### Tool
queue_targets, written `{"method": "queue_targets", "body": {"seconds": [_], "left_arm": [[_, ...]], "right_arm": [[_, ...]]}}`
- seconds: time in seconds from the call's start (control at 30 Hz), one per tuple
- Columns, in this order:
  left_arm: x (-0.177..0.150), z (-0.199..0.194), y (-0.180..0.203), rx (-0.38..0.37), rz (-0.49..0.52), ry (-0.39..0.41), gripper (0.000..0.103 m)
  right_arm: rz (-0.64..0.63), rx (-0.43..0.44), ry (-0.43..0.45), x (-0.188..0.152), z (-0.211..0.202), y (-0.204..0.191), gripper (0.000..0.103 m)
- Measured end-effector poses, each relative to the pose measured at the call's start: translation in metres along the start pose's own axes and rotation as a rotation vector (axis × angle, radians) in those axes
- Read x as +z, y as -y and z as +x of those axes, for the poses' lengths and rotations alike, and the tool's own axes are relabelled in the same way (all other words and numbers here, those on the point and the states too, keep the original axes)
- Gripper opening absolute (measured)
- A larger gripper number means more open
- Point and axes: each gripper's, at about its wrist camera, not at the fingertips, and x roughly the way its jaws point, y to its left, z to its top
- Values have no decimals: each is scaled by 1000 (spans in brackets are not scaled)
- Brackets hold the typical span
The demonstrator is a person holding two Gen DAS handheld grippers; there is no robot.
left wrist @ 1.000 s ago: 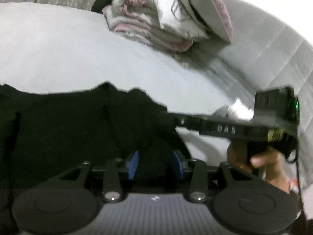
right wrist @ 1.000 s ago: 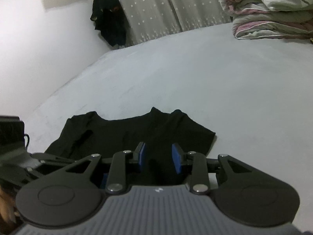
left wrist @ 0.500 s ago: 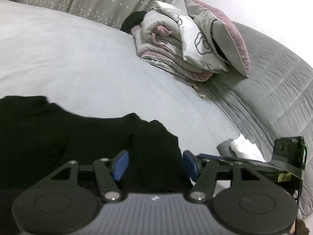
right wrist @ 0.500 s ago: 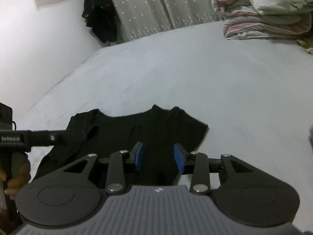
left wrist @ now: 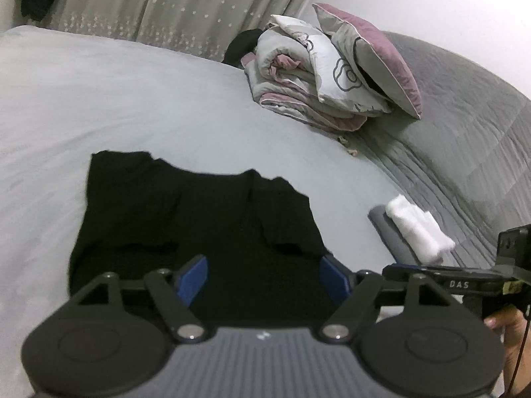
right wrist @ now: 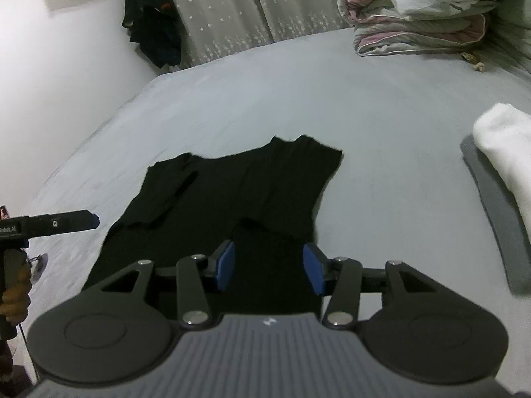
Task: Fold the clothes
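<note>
A black garment (left wrist: 186, 219) lies partly folded and flat on the grey bed (left wrist: 99, 99), near its front edge. The left gripper (left wrist: 262, 277) hangs above the garment's near part with its jaws opening wide and nothing between them, while the right gripper (right wrist: 268, 270) hangs over the same near part, its jaws opening too and likewise empty. To the right of the garment, folded white cloth (left wrist: 418, 232) rests on a grey piece (right wrist: 497, 219), and rolled bedding (left wrist: 305, 89) sits at the far side.
</note>
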Motion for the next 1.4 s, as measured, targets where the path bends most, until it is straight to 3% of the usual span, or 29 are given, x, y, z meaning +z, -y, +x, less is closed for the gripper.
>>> {"method": "queue_targets", "body": {"seconds": [0.2, 0.43, 0.8, 1.0, 1.13, 1.4], "left_arm": [[-18, -47, 11, 26, -34, 12, 77], [-36, -90, 41, 33, 24, 22, 77], [-73, -123, 64, 71, 73, -22, 77], [-108, -133, 62, 115, 91, -57, 77], [-133, -137, 47, 148, 82, -120, 77], [-177, -147, -1, 219, -33, -176, 77]], "right_arm": [[-8, -11, 8, -21, -35, -24, 52], [-26, -26, 48, -36, -77, -47, 54], [-18, -55, 75, -76, -116, -59, 59], [31, -75, 70, -114, -126, -54, 59], [84, -101, 53, -138, -129, -47, 59], [174, -117, 45, -178, -135, -36, 59]]}}
